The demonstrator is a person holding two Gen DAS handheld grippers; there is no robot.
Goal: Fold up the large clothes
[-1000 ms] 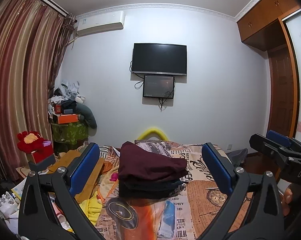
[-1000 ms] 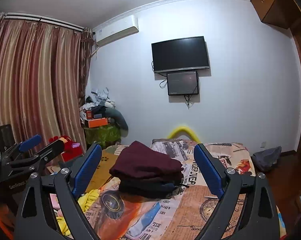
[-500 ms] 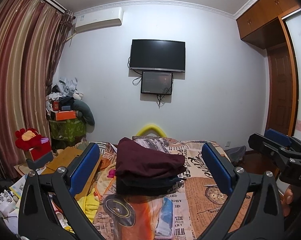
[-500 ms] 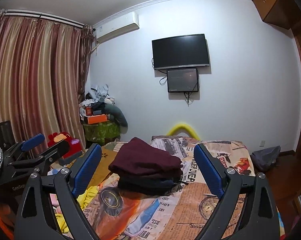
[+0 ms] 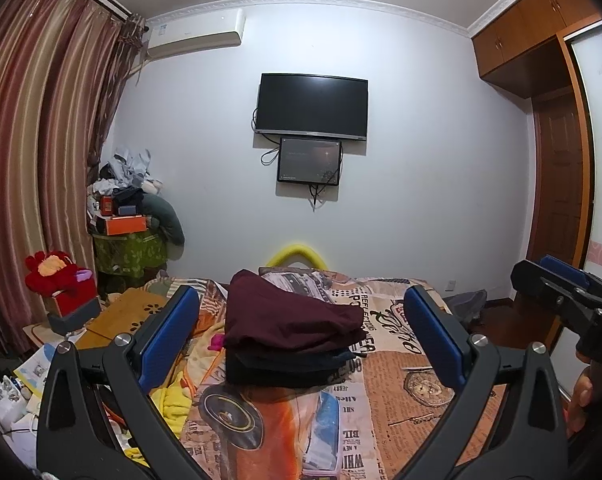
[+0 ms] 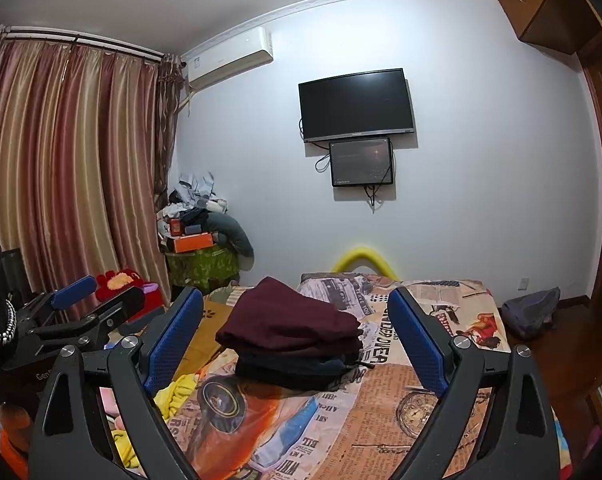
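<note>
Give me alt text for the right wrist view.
The open right gripper frames a folded stack, maroon garment on top of dark ones, lying on a newspaper-print bedspread. The left gripper hovers at left; a black TV hangs on the far wall.

television (image 5: 313, 106) – wall | air conditioner (image 5: 197, 34) | curtains (image 6: 73, 160) – left

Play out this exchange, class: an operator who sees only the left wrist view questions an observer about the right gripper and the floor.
Operator: Is my right gripper holding cloth?
Observer: No. Its jaws stand wide open and empty, short of the folded clothes stack.
Operator: What is that grey scrap past my left gripper?
Observer: A whole slumped grey bag on the wooden floor.
</note>
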